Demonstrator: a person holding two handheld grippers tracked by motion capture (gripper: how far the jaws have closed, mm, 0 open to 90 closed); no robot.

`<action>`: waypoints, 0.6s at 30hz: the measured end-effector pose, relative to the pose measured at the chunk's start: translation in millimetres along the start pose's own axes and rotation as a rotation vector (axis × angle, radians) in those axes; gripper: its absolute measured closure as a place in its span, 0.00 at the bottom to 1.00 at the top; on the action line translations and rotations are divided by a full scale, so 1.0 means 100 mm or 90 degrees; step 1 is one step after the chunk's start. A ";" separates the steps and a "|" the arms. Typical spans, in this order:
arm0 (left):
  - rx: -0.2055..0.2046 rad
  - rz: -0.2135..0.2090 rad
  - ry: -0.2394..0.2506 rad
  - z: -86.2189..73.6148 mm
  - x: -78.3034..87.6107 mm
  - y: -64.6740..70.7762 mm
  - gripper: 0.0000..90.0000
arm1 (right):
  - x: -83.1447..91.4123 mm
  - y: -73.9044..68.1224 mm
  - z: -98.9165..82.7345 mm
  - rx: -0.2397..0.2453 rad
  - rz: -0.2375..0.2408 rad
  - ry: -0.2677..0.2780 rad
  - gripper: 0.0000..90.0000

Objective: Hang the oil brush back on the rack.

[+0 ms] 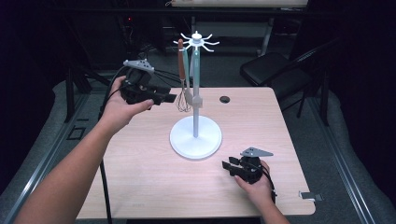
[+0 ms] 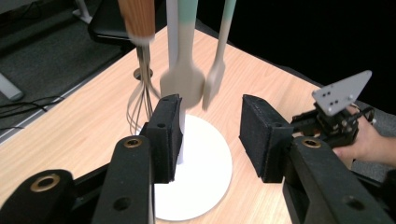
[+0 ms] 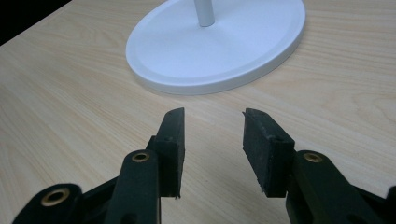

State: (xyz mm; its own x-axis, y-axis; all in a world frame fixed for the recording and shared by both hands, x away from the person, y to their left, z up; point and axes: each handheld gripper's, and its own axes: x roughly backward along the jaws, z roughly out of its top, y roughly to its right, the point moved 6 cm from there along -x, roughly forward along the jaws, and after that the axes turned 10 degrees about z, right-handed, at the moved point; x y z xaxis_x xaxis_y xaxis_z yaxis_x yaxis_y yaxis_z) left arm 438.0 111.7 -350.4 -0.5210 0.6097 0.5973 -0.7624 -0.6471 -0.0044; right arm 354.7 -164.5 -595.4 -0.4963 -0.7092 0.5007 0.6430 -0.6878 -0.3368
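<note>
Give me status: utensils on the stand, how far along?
Three utensils hang on the stand: whisk, spatula, fork. In hand: left tongs open, raised at the hanging utensils, gripping nothing. Right tongs open, idle near the base. Left: grasping a utensil.

Both forearms are bare, and each hand carries a black two-jaw tool, the left gripper (image 1: 169,98) and right gripper (image 1: 227,165), with square dark pads, brass-ringed pivot holes, a grey three-cornered drilled plate on top and a black trailing cable
</note>
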 end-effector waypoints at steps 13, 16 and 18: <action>0.066 0.051 0.006 -0.72 -0.13 -0.09 0.61 | 0.02 0.03 0.00 -0.010 -0.004 0.003 0.65; 0.073 0.064 -0.002 -0.85 -0.17 -0.09 0.61 | 0.02 0.03 0.00 -0.011 -0.005 0.003 0.65; 0.074 0.075 -0.001 -0.92 -0.20 -0.06 0.60 | 0.02 0.03 0.00 -0.011 -0.005 0.003 0.65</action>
State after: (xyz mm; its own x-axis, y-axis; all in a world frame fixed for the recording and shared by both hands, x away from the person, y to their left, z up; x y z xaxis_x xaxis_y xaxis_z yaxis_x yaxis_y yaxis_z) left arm 417.9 146.0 -436.5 -0.6035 0.5254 0.5998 -0.6464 -0.7628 0.0177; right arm 355.8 -167.8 -595.5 -0.5037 -0.7042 0.5003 0.6285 -0.6961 -0.3471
